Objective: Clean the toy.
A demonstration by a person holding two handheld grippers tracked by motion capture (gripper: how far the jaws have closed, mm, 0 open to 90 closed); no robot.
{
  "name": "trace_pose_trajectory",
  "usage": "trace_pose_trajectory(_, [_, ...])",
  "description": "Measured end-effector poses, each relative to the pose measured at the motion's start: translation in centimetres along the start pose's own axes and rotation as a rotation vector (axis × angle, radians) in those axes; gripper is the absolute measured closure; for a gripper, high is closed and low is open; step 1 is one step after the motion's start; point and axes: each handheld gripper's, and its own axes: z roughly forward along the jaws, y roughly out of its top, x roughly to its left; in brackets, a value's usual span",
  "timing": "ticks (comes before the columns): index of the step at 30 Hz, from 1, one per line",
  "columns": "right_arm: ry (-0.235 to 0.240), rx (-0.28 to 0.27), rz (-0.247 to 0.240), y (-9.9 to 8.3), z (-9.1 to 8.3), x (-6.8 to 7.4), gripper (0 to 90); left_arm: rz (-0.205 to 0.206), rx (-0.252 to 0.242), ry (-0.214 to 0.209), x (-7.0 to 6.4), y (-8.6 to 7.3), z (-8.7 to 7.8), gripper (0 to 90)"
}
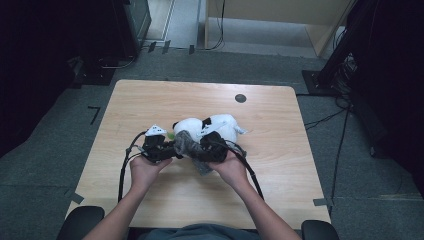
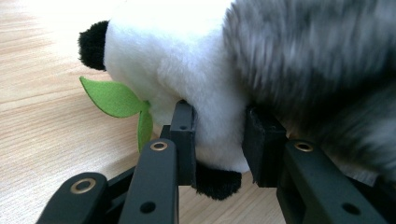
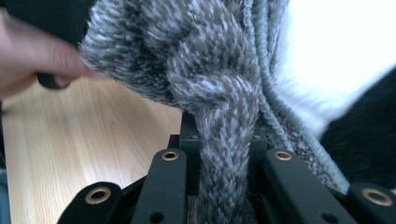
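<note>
A white and black plush panda (image 1: 215, 127) lies mid-table with a grey knitted hat (image 1: 190, 145) drawn against its near side. In the left gripper view the panda (image 2: 177, 70) has a green felt leaf (image 2: 114, 98) by its head, and the hat (image 2: 322, 65) covers its right side. My left gripper (image 1: 172, 150) is shut on a fold of the panda's white fur (image 2: 217, 140). My right gripper (image 1: 202, 150) is shut on the hat's cable-knit edge (image 3: 224, 140), with the panda's white and black fur (image 3: 345, 70) behind it.
The wooden table (image 1: 150, 100) has a dark round grommet (image 1: 240, 98) at the back. Cables trail from both grippers toward the person. Dark equipment and cables stand on the grey floor around the table.
</note>
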Motion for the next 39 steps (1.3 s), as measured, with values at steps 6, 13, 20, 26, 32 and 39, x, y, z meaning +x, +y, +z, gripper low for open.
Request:
trace_pose_trajectory(6, [0.018,0.029,0.001,-1.1,0.3,-0.2,77.8,0.002,0.0,0.0,0.0,0.0,0.0,68.3])
trace_pose_trajectory(13, [0.009,0.106,0.019,-2.9,-0.2,-1.1,77.8,0.003,0.001,0.002,0.0,0.0,0.0,68.9])
trace_pose_trajectory(20, [-0.027,0.129,0.064,-4.2,-2.5,-2.6,77.6,-0.001,-0.001,-0.003,0.1,0.0,-0.1,69.1])
trace_pose_trajectory(26, [-0.034,0.152,0.105,-5.6,-4.5,-3.6,77.5,0.001,0.002,-0.004,0.1,0.1,-0.1,69.2])
trace_pose_trajectory(32, [-0.041,0.135,0.155,-6.4,-6.0,-5.1,77.1,-0.002,0.002,-0.01,0.2,0.1,-0.1,69.2])
trace_pose_trajectory(39, [-0.046,0.12,0.196,-7.0,-7.5,-6.4,76.9,-0.003,0.003,-0.009,0.2,0.1,-0.1,69.3])
